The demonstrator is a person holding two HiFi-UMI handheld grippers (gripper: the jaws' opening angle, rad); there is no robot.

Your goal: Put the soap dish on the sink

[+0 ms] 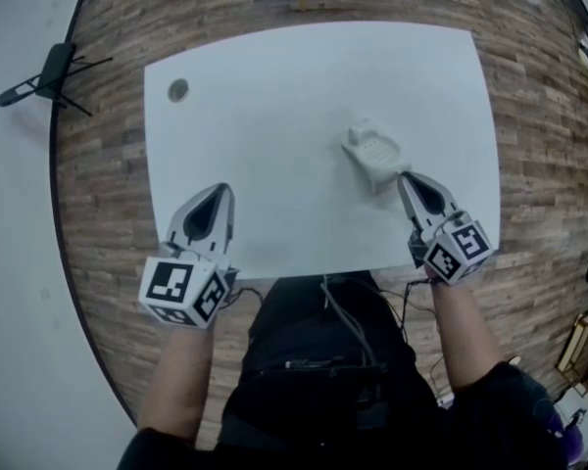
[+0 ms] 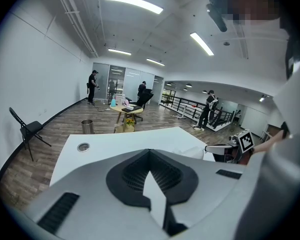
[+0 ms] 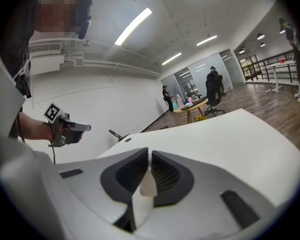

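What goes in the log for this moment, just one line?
right gripper: fingers shut on soap dish edge | left gripper: shut, empty, over table

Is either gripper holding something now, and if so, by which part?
The right gripper seems to pinch the soap dish by its near edge, with the jaws closed on it. The left gripper holds nothing.

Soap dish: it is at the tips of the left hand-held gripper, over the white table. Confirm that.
Not right. The soap dish is at the tips of the right hand-held gripper, not the left hand-held gripper, over the white table. The head view shows it.
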